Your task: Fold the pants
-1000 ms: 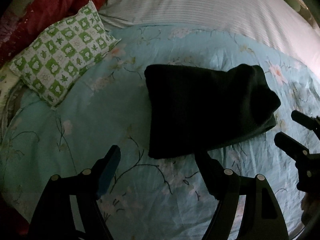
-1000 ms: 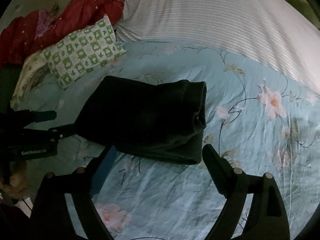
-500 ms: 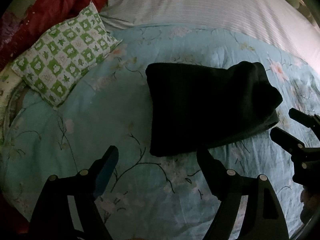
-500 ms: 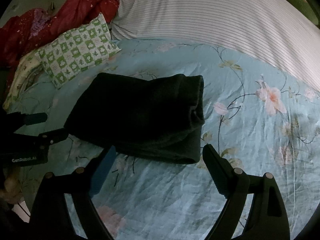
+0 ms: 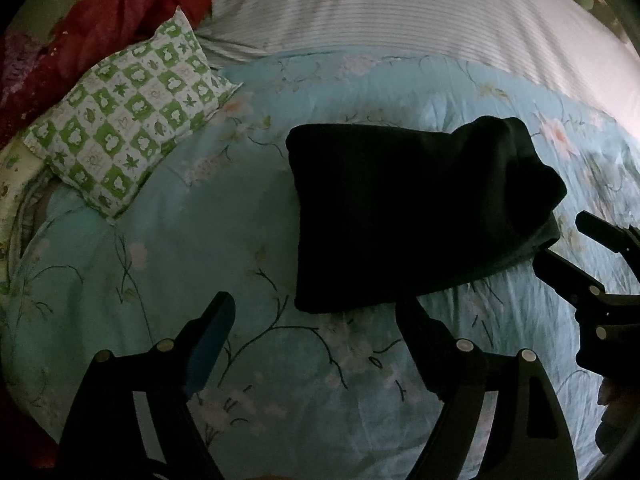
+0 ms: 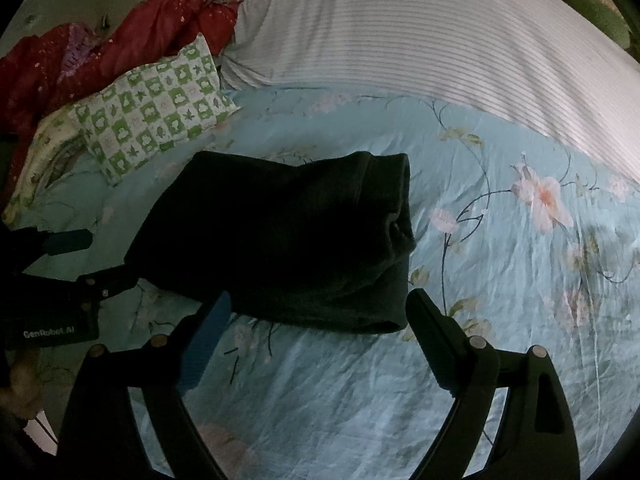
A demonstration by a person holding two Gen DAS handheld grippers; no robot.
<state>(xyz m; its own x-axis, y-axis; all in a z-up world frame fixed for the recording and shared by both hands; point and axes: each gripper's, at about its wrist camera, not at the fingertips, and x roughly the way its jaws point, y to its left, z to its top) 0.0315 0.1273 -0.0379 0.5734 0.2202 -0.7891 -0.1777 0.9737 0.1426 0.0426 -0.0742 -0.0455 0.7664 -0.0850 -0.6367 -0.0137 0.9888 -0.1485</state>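
Observation:
Dark pants [image 5: 412, 216] lie folded into a thick rectangle on the light blue flowered bedspread [image 5: 240, 240]; the same pants [image 6: 288, 232] fill the middle of the right wrist view. My left gripper [image 5: 316, 312] stands open just before the bundle's near left corner, nothing between its fingers. My right gripper [image 6: 318, 304] is open too, hovering at the bundle's near edge, its pads clear of the cloth. Each gripper shows at the side of the other's view: the right gripper [image 5: 560, 240], the left gripper [image 6: 100, 256].
A green and white checked pillow [image 5: 128, 116] lies to the left of the pants. Red bedding [image 6: 120, 40] is heaped at the far left. A white striped cover [image 6: 420, 48] spans the back. A hand [image 6: 20, 384] shows at the left edge.
Both views have shifted only slightly. The pants lie as before and both grippers stay open with nothing in them.

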